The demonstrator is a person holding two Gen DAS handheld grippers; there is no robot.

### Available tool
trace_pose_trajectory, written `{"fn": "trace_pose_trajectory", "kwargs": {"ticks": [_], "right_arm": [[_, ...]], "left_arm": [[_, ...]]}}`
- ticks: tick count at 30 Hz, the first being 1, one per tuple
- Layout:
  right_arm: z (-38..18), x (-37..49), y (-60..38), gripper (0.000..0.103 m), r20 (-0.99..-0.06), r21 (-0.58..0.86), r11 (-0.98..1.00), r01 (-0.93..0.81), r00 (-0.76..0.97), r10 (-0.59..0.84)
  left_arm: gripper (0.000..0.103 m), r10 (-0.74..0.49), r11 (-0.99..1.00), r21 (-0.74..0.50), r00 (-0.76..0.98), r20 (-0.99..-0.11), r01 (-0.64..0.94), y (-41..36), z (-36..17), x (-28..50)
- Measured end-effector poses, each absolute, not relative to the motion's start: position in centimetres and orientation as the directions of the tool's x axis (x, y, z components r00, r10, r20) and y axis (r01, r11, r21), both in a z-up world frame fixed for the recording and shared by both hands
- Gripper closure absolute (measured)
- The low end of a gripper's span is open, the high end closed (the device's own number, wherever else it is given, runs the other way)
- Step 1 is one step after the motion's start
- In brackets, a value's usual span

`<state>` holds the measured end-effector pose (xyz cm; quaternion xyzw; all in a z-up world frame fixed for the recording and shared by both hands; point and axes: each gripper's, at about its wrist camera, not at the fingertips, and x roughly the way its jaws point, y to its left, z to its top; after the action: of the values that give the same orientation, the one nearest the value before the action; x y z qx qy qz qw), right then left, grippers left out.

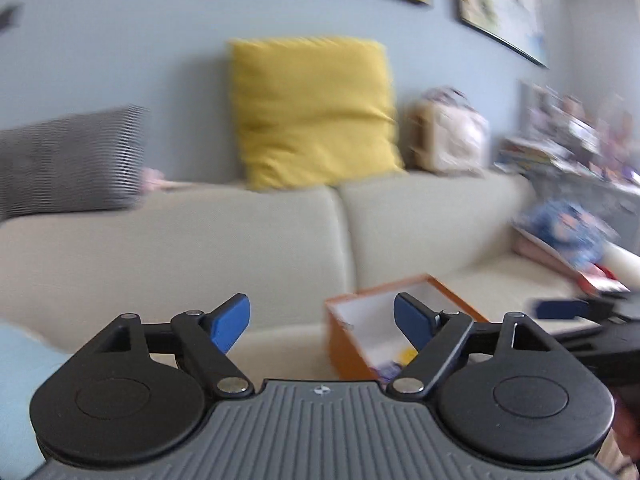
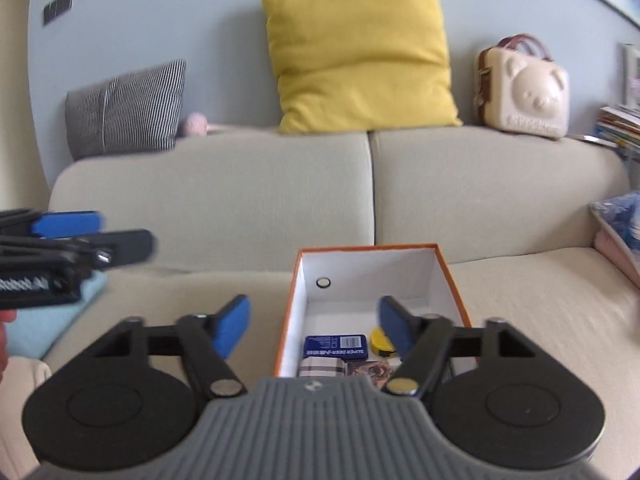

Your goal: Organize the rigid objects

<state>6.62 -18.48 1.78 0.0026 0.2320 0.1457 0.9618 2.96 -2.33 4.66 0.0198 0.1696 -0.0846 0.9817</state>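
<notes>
empty hand-held gripper [image 2: 314,330] above orange box [image 2: 450,276]

Beyond the right gripper [image 2: 314,326]: orange box [image 2: 450,276], white inside; navy tin [image 2: 335,347]; yellow tape measure [image 2: 382,340]. Farther back: yellow cushion [image 2: 360,56], black-and-white striped cushion [image 2: 124,110], cream bear case [image 2: 524,90].

Soft, even daylight fills both my views without glare or hard shadows, fisheye bending darkens the corners, and my left view smears sideways, blurring the yellow cushion [image 1: 314,110] while my right stays sharper.
</notes>
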Motion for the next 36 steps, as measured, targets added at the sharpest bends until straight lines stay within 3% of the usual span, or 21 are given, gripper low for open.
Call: {"fn": "trace_pose_trajectory", "kwargs": {"ticks": [3,5,9,18,36], "right_arm": [[1.9,3.8,-18.0,0.002,-0.4,0.112,0.97,-0.215,0.884,0.242],[1.6,2.4,-17.6,0.001,-0.385,0.121,0.975,-0.189,0.896,0.221],[0.8,1.0,-16.5,0.001,-0.406,0.095,0.979,-0.181,0.891,0.204],[-1.8,1.9,-16.4,0.001,-0.484,0.056,0.991,-0.124,0.865,0.136],[-6.8,4.9,-17.5,0.001,-0.626,0.118,0.98,-0.16,0.754,0.199]], "left_arm": [[0.002,-0.056,0.998,-0.05,0.959,-0.277,0.044,-0.7,4.2,1.1],[0.0,-0.032,0.997,-0.083,0.962,-0.27,0.01,0.0,3.5,0.2],[0.0,-0.078,0.985,-0.171,0.931,-0.357,0.017,1.1,2.4,0.7],[0.0,-0.1,0.993,-0.105,0.892,-0.44,0.059,-1.8,1.2,1.6],[0.0,-0.088,0.996,-0.072,0.786,-0.612,0.056,-4.6,-3.7,4.1]]}}
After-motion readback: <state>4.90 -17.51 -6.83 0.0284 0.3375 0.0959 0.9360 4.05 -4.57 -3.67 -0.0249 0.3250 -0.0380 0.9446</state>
